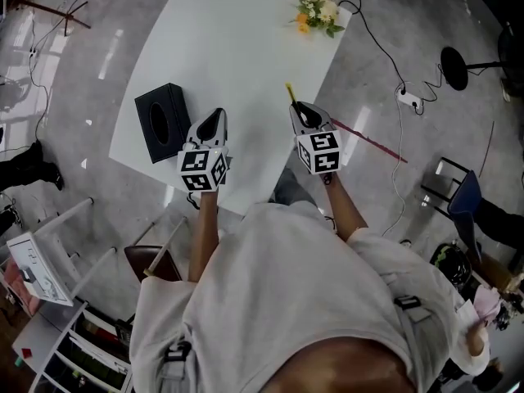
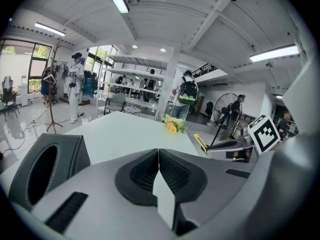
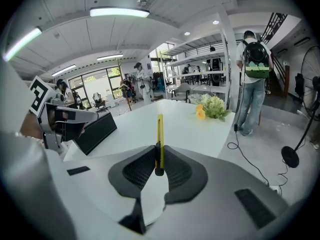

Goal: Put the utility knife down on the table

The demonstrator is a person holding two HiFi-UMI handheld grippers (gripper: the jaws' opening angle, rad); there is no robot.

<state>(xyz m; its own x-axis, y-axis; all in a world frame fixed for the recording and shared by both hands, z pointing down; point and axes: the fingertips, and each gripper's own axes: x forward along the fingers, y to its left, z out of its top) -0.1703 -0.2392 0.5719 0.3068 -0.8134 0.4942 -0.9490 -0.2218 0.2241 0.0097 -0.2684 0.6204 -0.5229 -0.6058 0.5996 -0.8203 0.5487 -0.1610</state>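
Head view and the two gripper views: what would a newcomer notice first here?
The yellow utility knife stands out first, gripped in the right claw over the white table. Next come the black tissue box beside the shut, empty left claw, and the flowers at the table's far corner.

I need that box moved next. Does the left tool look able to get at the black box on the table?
Probably yes: the left tool, shut and empty, hangs right beside the black box over the white table, with nothing between them. Its jaws would need to open first.
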